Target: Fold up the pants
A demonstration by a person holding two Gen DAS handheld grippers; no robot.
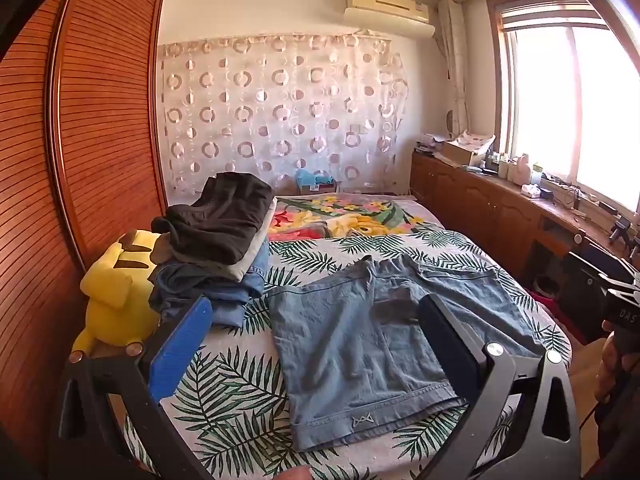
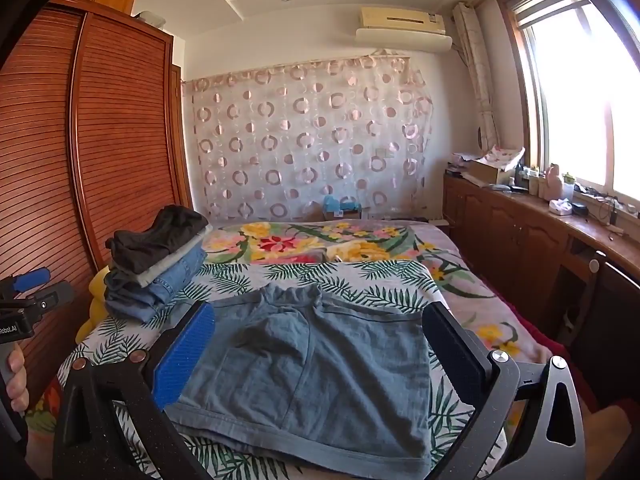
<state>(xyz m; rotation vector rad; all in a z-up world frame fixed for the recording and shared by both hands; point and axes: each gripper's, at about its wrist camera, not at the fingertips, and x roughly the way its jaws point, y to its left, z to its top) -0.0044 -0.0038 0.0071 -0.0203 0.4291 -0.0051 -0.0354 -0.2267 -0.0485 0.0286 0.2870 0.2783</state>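
one denim pants [image 1: 360, 340] flat on bed [image 1: 240, 380]; one clothes stack [image 1: 216, 248]; left gripper [image 1: 312, 344], right gripper [image 2: 320, 356] both spread wide, empty.

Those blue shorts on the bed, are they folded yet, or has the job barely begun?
Done: a stack of folded clothes sits by the yellow plush toy. In hand: nothing; the left gripper and right gripper hover open above the denim shorts. Left: the shorts lie flat on the leaf-print bedspread; they look at most folded once lengthwise, not yet stacked.
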